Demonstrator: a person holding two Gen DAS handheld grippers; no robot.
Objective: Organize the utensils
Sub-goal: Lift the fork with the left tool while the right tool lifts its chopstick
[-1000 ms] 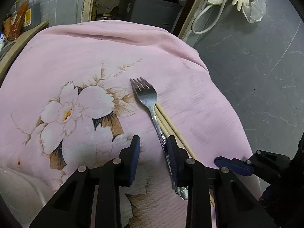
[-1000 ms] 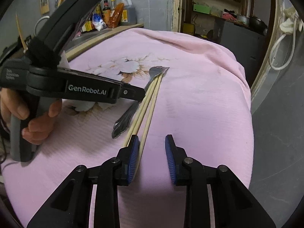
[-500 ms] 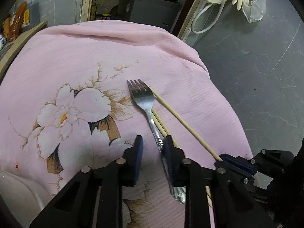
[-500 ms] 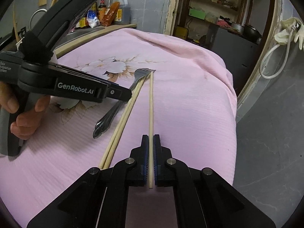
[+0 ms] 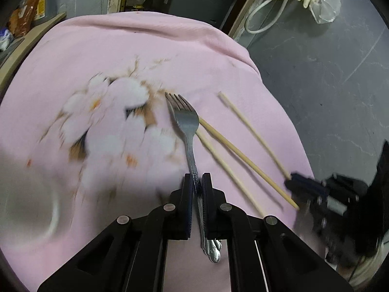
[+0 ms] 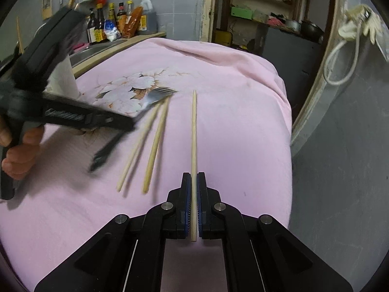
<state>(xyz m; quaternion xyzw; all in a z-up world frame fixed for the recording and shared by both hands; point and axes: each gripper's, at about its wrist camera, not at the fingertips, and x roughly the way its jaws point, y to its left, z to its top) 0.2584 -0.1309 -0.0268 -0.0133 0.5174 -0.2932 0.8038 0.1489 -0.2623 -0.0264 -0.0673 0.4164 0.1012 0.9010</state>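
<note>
Clamping the fork (image 5: 188,131) by its handle, your left gripper (image 5: 197,182) has just closed; your right gripper (image 6: 193,185) pinches one chopstick (image 6: 193,131). Two loose chopsticks (image 6: 155,143) lie between them on the pink cloth (image 6: 243,121).

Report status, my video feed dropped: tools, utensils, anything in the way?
Left tool shut on fork handle. Right tool shut on one chopstick. Two chopsticks loose on pink cloth. Nothing blocking.
</note>
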